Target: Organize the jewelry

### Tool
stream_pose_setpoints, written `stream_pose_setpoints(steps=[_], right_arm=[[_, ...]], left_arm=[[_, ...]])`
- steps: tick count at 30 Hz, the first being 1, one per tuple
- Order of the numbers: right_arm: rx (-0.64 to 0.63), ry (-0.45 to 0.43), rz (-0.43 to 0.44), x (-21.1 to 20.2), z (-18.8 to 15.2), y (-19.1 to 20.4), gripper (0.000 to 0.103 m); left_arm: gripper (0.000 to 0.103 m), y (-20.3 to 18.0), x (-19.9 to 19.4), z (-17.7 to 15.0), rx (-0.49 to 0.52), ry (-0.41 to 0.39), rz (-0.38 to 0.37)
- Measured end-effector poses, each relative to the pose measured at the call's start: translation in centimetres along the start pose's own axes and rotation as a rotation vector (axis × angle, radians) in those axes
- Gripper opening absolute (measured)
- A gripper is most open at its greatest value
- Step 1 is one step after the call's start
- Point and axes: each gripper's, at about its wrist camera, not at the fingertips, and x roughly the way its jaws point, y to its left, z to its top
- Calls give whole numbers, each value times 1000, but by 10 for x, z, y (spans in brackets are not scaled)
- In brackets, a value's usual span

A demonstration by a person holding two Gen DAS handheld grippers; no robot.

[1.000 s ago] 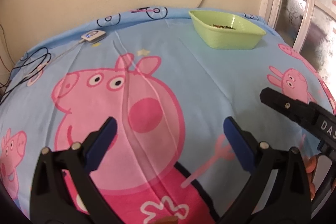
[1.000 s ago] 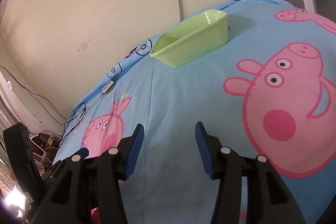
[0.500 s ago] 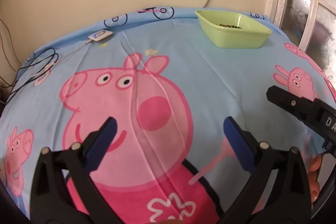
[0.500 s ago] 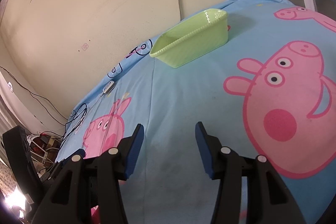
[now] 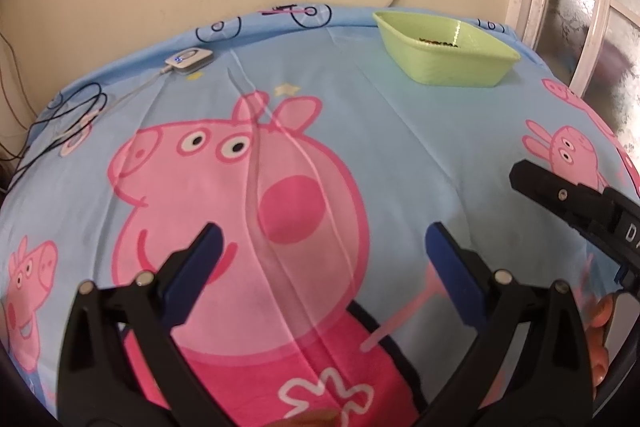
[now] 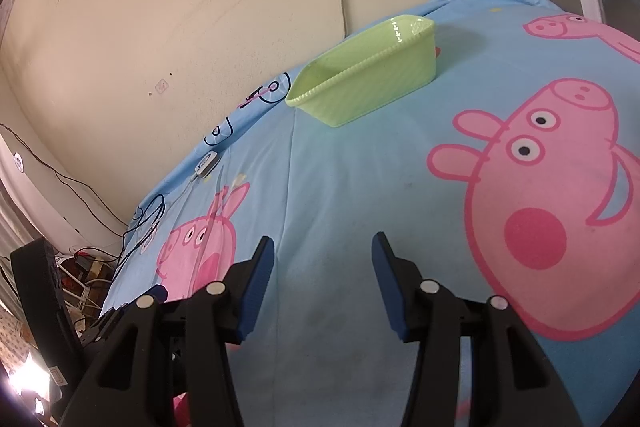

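Blue-padded and spread wide with nothing between its fingers, the left claw (image 5: 322,259) hovers over the cartoon-pig sheet (image 5: 360,131) on the tabletop. At one o'clock a green tray (image 5: 444,53) near the wall holds dark beaded jewelry (image 5: 438,43). The right claw (image 6: 322,281) is likewise parted and empty, the tray (image 6: 362,85) at twelve o'clock.

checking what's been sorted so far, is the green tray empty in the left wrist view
No, the green tray has a small dark cluster of items lying inside it near the far wall.
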Motion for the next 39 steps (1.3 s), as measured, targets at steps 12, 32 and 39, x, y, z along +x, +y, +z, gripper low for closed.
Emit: stream_pose_setpoints(steps=[12,32,39], right_arm=[[9,3,11,1,0,-1,29],[16,3,17,-1,0,-3,29],[19,1,16,-1,0,-3,29]], left_arm=[[97,-2,-1,0,3,-2,13],[97,-2,-1,-1,4,-1,10],[97,-2,-1,-1,5,-1,11]])
